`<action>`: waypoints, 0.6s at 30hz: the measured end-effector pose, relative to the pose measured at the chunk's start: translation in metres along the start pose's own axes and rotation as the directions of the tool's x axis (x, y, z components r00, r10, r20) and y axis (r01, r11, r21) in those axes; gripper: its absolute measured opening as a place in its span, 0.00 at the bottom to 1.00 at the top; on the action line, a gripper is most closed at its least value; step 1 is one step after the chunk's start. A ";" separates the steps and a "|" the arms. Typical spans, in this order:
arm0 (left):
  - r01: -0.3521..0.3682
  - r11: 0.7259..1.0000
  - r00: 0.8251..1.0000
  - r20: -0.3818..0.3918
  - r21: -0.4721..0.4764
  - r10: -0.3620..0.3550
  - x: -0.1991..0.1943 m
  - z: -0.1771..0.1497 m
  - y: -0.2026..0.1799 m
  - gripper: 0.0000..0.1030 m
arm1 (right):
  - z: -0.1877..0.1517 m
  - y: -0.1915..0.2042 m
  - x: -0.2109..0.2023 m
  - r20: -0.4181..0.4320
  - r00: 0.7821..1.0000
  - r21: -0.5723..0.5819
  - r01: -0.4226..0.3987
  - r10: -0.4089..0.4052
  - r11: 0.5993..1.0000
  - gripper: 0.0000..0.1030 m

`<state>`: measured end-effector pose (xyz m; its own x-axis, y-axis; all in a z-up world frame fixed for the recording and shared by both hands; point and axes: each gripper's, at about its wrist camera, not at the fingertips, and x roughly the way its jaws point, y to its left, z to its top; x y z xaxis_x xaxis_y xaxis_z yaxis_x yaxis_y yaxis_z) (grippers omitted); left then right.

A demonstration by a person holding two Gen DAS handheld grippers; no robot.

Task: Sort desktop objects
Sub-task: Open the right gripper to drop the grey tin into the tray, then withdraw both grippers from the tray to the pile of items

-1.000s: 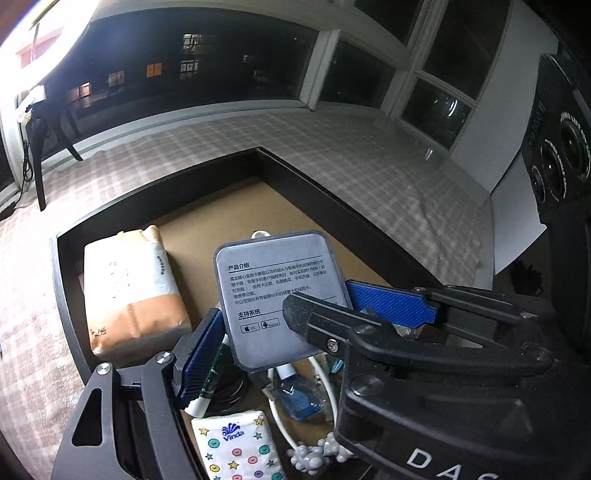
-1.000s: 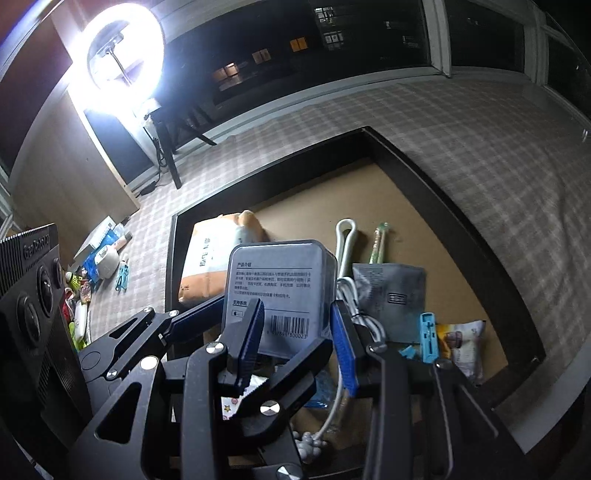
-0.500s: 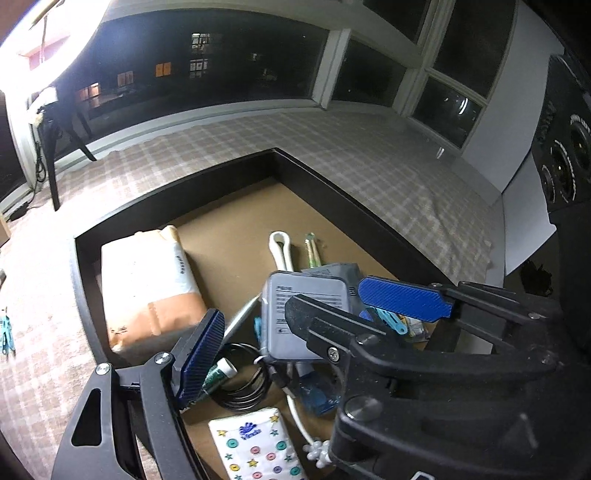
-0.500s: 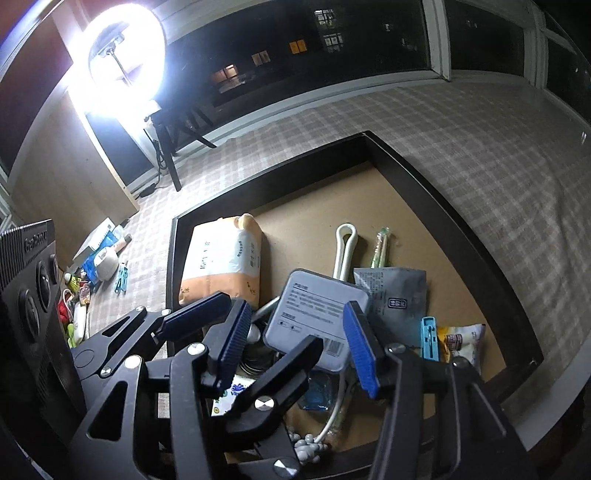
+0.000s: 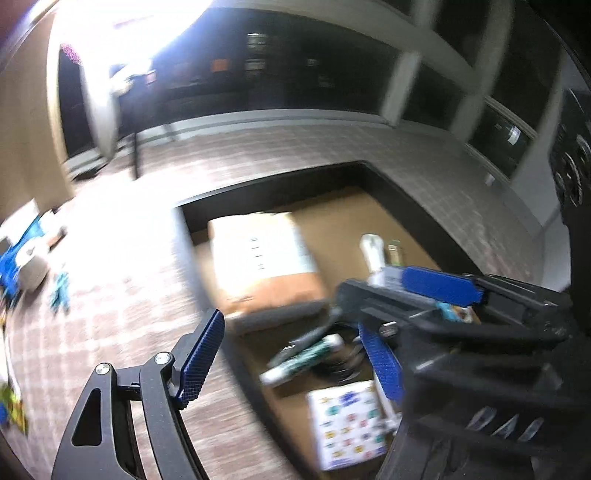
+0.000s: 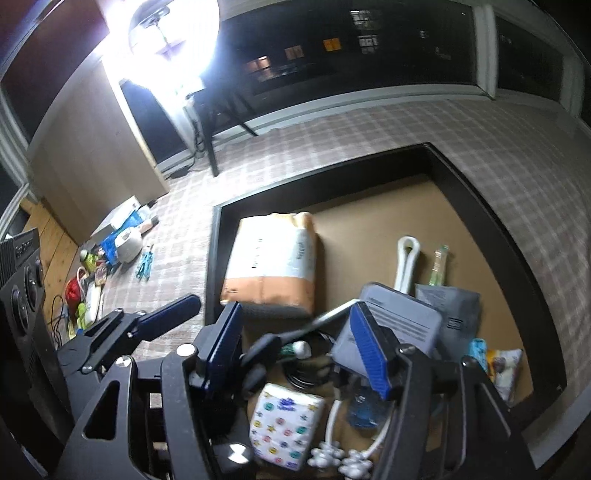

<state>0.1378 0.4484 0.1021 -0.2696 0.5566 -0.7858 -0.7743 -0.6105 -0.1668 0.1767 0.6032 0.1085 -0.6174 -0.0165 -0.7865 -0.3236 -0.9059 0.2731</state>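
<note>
The right gripper (image 6: 295,347) hangs over the near part of the black tray (image 6: 476,206), its blue-padded jaws having just been opening and now standing wide with nothing pressed between them. The grey box (image 6: 402,325) with printed text lies flat in the tray just beyond the right-hand pad, resting partly on a grey foil pouch (image 6: 458,314) and on the things under it. The left gripper (image 5: 295,354) is also spread wide and grips nothing; its view is blurred, and one blue pad sits over the checked cloth (image 5: 122,317) outside the tray's left wall. Inside the tray, an orange-and-white wrapped pack (image 6: 273,258) lies toward the far left, a white looped strap (image 6: 406,258) and a thin green-labelled tube (image 6: 437,266) lie farther back, and a patterned tissue packet (image 6: 284,424) sits at the near edge beside a coiled black cable (image 6: 306,373) and a white cord with beads (image 6: 332,454). A snack packet (image 6: 504,365) lies at the tray's near right. More small items (image 6: 110,254) stay piled on the cloth well to the left, under a bright ring light (image 6: 173,33).
</note>
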 end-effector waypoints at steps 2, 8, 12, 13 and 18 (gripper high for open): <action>-0.028 0.998 1.000 0.000 -0.053 0.028 -0.005 -0.003 0.023 0.71 | 0.002 0.010 0.004 -0.008 1.000 -0.017 -0.022 0.022 1.000 0.58; -0.113 0.983 0.993 0.001 -0.145 0.114 -0.025 -0.013 0.075 0.71 | 0.007 0.046 0.013 -0.031 0.996 -0.083 -0.082 0.080 0.993 0.58; -0.160 0.964 0.986 0.001 -0.212 0.164 -0.042 -0.024 0.113 0.71 | 0.009 0.071 0.021 -0.052 0.991 -0.112 -0.125 0.120 0.986 0.58; -0.171 0.958 0.985 0.000 -0.229 0.175 -0.046 -0.027 0.122 0.71 | 0.010 0.078 0.024 -0.061 0.989 -0.119 -0.138 0.131 0.983 0.58; -0.208 0.923 0.976 0.000 -0.324 0.220 -0.069 -0.041 0.174 0.71 | 0.014 0.116 0.032 -0.088 0.982 -0.160 -0.181 0.169 0.970 0.58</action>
<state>0.0449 0.2805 0.1028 -0.4332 0.4090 -0.8032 -0.4732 -0.8616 -0.1836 0.1092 0.5031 0.1225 -0.5974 -0.2063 -0.7749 -0.0878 -0.9437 0.3188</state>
